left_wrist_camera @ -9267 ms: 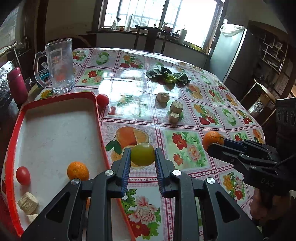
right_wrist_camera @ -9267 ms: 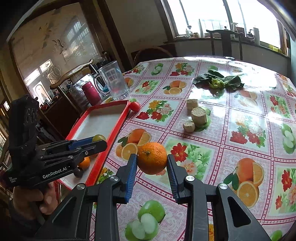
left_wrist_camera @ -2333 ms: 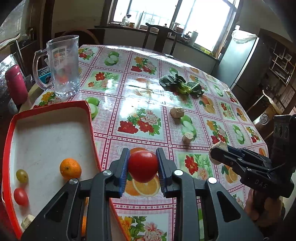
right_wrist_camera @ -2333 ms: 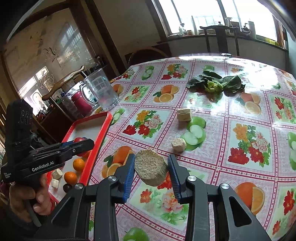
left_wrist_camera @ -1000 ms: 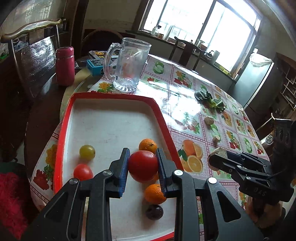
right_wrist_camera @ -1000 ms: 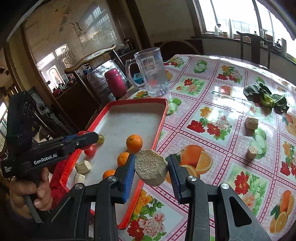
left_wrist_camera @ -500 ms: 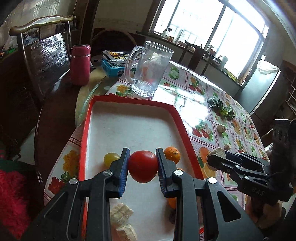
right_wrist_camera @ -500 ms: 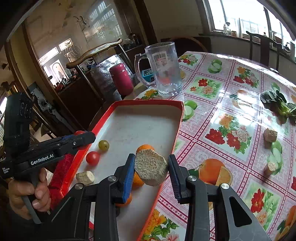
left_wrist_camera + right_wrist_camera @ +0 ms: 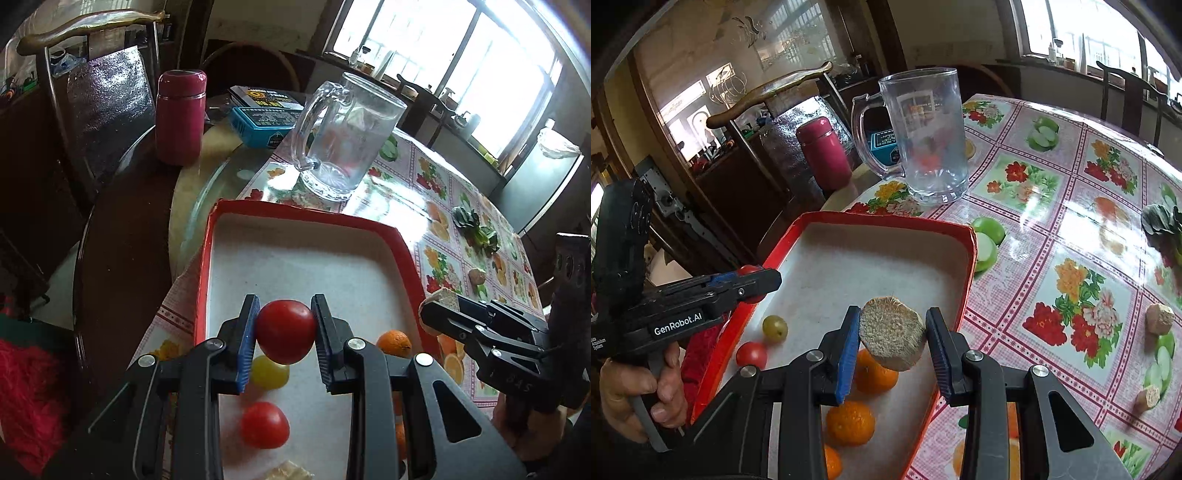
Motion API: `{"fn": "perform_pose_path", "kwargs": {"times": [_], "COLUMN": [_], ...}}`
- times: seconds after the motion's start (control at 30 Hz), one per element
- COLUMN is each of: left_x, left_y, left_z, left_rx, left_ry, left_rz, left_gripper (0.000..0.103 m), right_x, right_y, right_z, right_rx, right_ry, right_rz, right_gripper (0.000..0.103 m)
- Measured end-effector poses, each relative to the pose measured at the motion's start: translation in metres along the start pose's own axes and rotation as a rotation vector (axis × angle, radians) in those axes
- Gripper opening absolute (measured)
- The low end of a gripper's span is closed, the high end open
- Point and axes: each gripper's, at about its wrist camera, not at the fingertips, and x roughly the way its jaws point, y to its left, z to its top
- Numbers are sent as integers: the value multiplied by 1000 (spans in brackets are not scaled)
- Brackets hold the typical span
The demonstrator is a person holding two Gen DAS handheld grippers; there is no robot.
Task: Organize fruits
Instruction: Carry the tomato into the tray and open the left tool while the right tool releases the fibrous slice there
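Note:
My left gripper is shut on a red tomato and holds it above the near left part of the red-rimmed tray. My right gripper is shut on a tan cut chunk, held above the tray's near right side. In the tray lie a yellow-green fruit, another red tomato and oranges. The right gripper also shows at the right edge of the left wrist view; the left one shows at the left of the right wrist view.
A glass mug stands just beyond the tray. A pink flask and a blue box are at the table's far left edge. Leafy greens and tan chunks lie on the tablecloth to the right. A chair stands beyond.
Both grippers have moved left and forward over the tray, each still holding its load. The left gripper's tomato now hangs over the tray's near left part.

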Motion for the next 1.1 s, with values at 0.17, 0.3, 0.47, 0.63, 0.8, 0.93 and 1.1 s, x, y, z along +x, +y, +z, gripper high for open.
{"fn": "perform_pose_path", "kwargs": {"times": [0.17,0.3,0.47,0.63,0.8,0.93,1.1], "left_x": [20,32,44,45,38,25,11], "left_y": [1,1,3,-4,0,1,-9], "left_z": [6,5,5,3,-1,-5,-8], "left_rx": [12,19,15,46,25,14,16], "left_ry": [40,72,115,117,107,89,68], "left_rz": [36,59,70,117,117,104,79], "left_gripper": [26,26,26,30,46,46,46], "right_x": [24,37,46,46,27,2,-30], "right_y": [1,1,1,2,-2,-9,-24], "right_z": [5,6,3,2,-2,-6,-19], "right_rx": [-14,-24,-44,-57,-37,-19,17], "right_ry": [38,59,74,80,52,11,-27], "right_rz": [-3,-5,-22,-26,-9,-4,-3], "right_gripper": [36,36,37,38,39,40,42]}}
